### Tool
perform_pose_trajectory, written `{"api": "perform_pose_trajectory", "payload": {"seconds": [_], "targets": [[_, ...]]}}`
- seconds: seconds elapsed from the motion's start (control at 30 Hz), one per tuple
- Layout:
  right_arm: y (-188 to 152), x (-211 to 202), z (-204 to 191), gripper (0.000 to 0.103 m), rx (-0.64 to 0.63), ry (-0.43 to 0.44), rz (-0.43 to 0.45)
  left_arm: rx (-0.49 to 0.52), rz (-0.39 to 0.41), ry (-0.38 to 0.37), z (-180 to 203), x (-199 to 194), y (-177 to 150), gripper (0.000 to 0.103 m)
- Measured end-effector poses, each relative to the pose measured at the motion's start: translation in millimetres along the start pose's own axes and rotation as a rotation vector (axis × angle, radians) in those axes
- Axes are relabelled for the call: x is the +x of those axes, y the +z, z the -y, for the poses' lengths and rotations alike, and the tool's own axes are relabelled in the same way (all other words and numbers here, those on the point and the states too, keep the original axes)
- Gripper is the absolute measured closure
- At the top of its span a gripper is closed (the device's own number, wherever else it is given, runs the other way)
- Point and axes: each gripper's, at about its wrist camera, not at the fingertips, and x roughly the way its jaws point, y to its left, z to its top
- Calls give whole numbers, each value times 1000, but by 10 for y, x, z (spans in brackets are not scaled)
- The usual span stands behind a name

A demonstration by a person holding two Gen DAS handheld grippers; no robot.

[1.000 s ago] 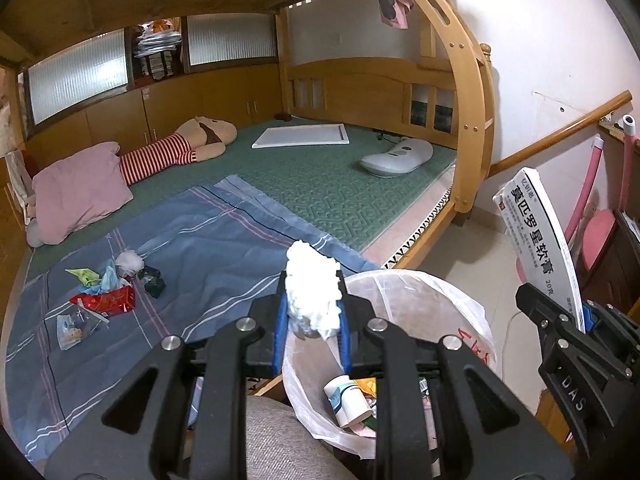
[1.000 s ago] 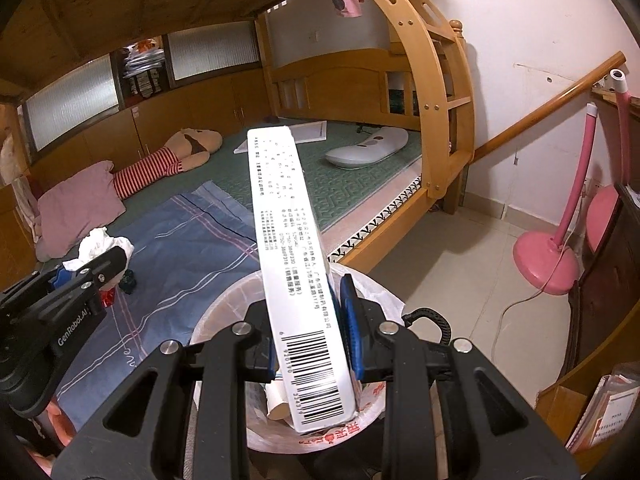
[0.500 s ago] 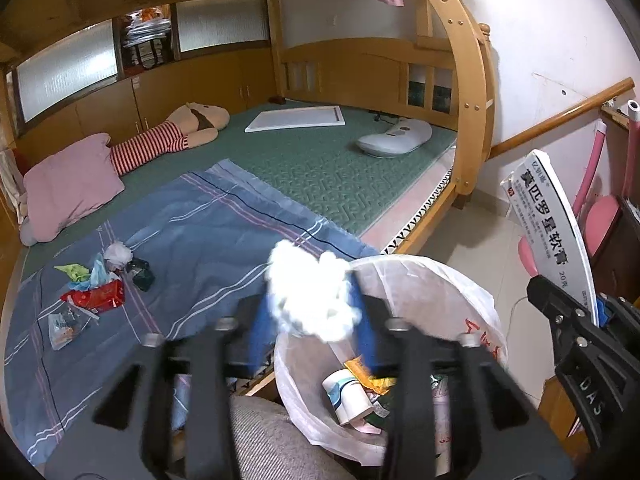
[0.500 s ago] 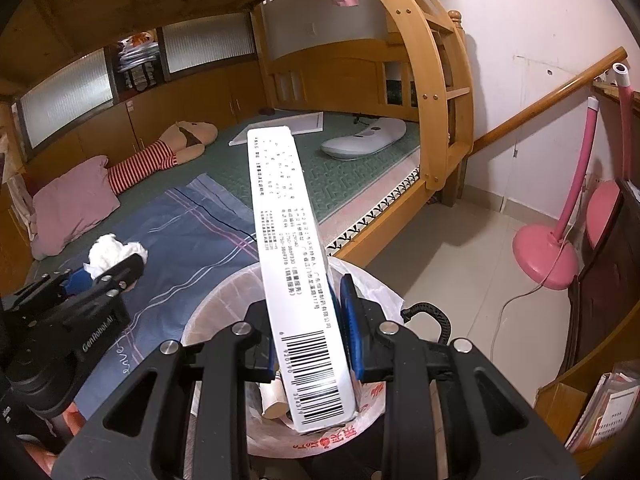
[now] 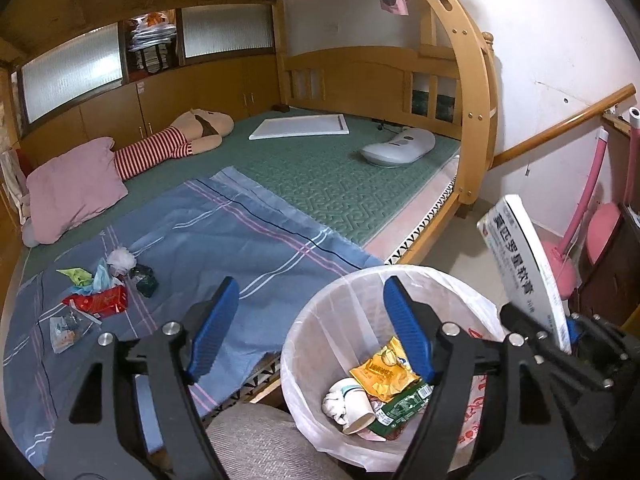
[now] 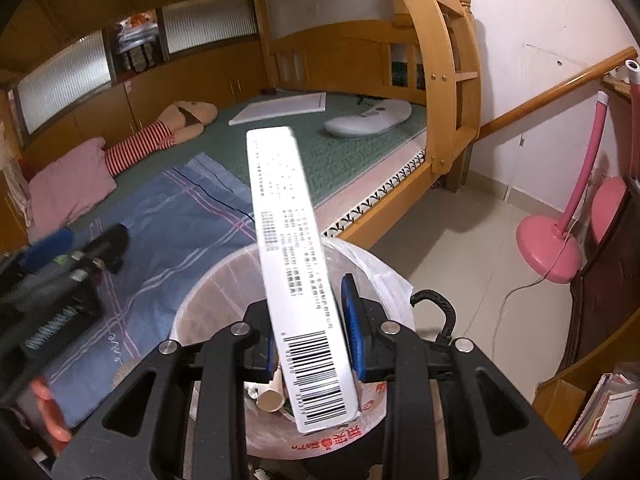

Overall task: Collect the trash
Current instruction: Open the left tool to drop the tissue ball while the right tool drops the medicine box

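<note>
left gripper (image 5: 310, 328) spread wide, holding nothing | right gripper (image 6: 308, 332) clamped on box (image 6: 296, 272) above bin (image 5: 472, 292) | bin already holds wrappers | scraps (image 5: 96, 292) left on blanket (image 5: 224, 240) at 9 o'clock | roughly halfway

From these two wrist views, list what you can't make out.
- Left gripper: motion-blurred in the right wrist view.
- White plastic-lined trash bin: bottom contents partly hidden by the long white medicine box in the right wrist view.
- Small wrappers on the blue striped sheet: too small to identify, left wrist view.
</note>
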Motion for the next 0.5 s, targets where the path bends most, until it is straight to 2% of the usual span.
{"api": "perform_pose_trajectory", "payload": {"seconds": [0.03,0.07,0.1,0.17,0.33,0.5], "targets": [[-2,17,-12,55,-1,1,-5,-4,2,1,-20,-5,2,27],[1,17,-20,42,2,4,1,-8,2,2,-34,-3,13,27],[-2,4,-26,35,5,2,14,-11,2,4,-49,-4,12,27],[7,-2,-42,30,2,4,26,-19,0,8,-79,7,18,27],[55,58,-130,29,-4,47,6,-42,-1,17,-250,-17,-8,27],[174,262,-646,27,-98,189,-39,-95,11,74,-739,-119,-131,22]]}}
